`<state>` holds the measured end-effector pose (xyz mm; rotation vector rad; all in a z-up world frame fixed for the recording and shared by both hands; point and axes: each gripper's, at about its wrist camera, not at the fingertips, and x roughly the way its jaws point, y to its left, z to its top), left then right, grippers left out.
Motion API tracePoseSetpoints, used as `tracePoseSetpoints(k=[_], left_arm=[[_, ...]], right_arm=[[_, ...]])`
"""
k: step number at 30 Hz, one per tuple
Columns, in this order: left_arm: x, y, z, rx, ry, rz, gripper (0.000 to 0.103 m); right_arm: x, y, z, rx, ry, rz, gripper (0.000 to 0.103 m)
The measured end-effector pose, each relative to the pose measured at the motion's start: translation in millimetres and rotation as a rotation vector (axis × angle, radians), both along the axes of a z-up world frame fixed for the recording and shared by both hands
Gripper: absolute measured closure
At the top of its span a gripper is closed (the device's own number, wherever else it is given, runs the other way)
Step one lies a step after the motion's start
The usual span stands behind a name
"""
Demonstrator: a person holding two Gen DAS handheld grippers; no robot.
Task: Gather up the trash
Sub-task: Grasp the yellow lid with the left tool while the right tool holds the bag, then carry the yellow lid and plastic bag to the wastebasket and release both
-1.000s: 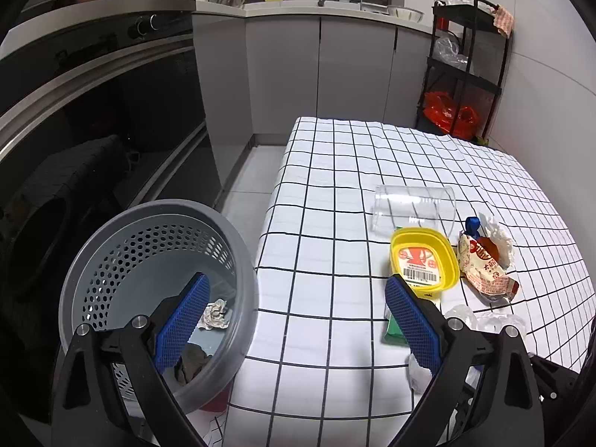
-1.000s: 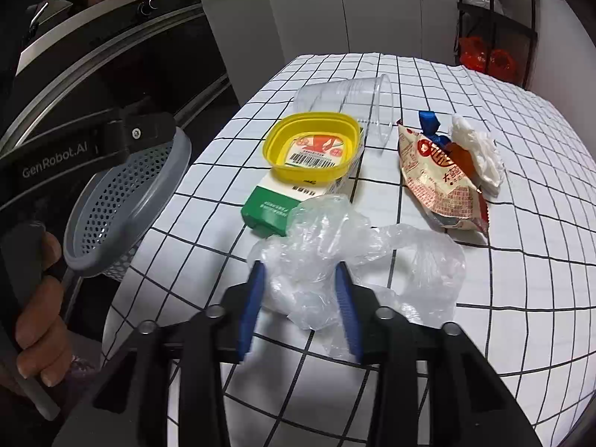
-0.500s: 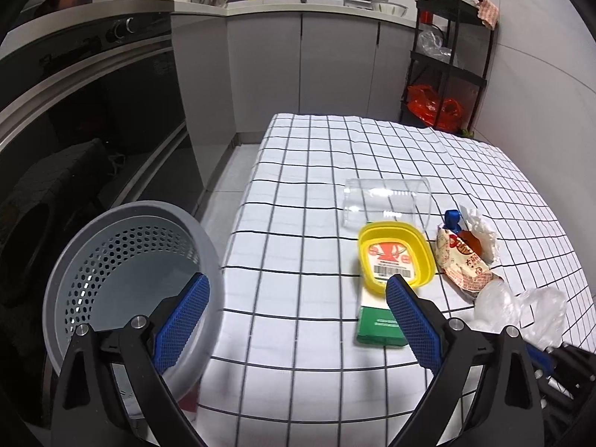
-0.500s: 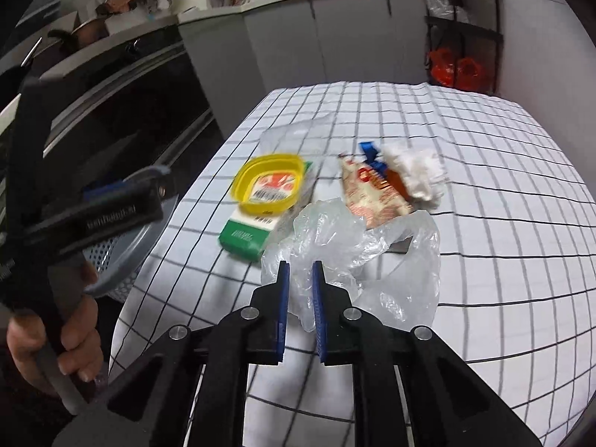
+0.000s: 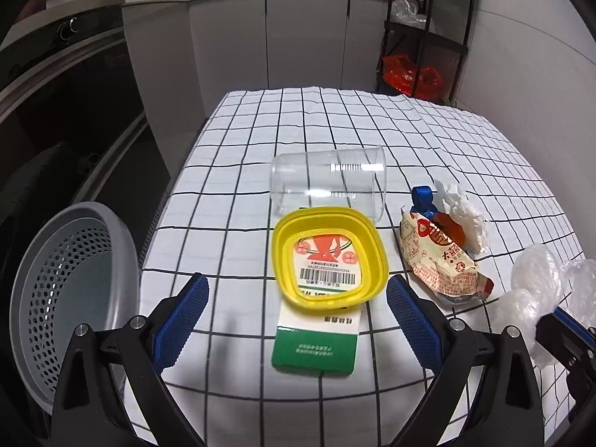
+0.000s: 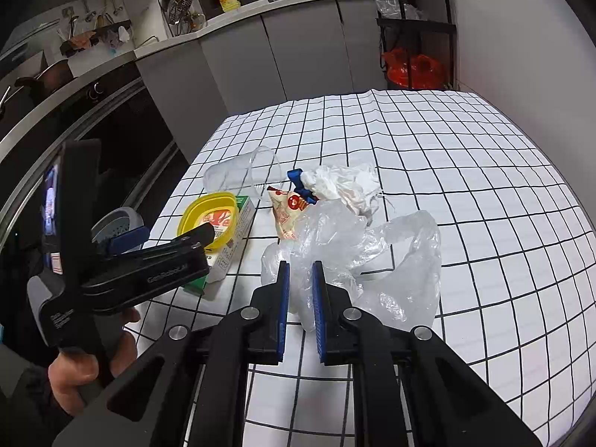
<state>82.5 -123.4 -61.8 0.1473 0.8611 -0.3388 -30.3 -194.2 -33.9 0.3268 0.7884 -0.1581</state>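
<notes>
My two wrist views look steeply down, close over the counter (image 5: pixel 335 119), sharing the yellow lid (image 5: pixel 329 257) (image 6: pixel 208 219).

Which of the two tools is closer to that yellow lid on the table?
Left. The left tool hangs open right in front of the yellow lid; the right tool, off to the side, is clamped on the clear plastic bag.

The right gripper (image 6: pixel 300 300) points down and forward, its blue pads pinched close on a clear plastic bag (image 6: pixel 357 246) — the jaws have just been closing. The left gripper (image 5: pixel 296 314) stands wide open, nothing between its pads, tilted downward. A hand (image 6: pixel 87 368) clasps its handle at near left.
</notes>
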Motion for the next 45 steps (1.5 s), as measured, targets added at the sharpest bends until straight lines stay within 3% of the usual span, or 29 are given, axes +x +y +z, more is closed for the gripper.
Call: tracePoseSetpoints(k=[10, 17, 27, 37, 45], left_arm=[[15.2, -20.1, -15.6, 0.028, 0.025, -0.003, 0.009], [16.4, -26.6, -16.6, 0.045, 0.019, -0.016, 0.033], [5.3, -12.2, 4.1, 0.021, -0.026, -0.024, 0.035], [-5.5, 43.3, 37.0, 0.004, -0.105, 0.034, 0.035], [-10.1, 105.3, 58.2, 0.015, -0.164, 0.117, 0.035]], right_arm=[[0.4, -8.6, -1.8, 0.021, 0.009, -0.001, 0.091], [2.1, -9.8, -3.1, 0.022, 0.017, -0.001, 0.091], [7.1, -6.8, -4.1, 0.018, 0.018, 0.005, 0.091], [18.3, 27.0, 5.8, 0.004, -0.015, 0.063, 0.091], [40.5, 80.4, 13.5, 0.011, -0.046, 0.163, 0.091]])
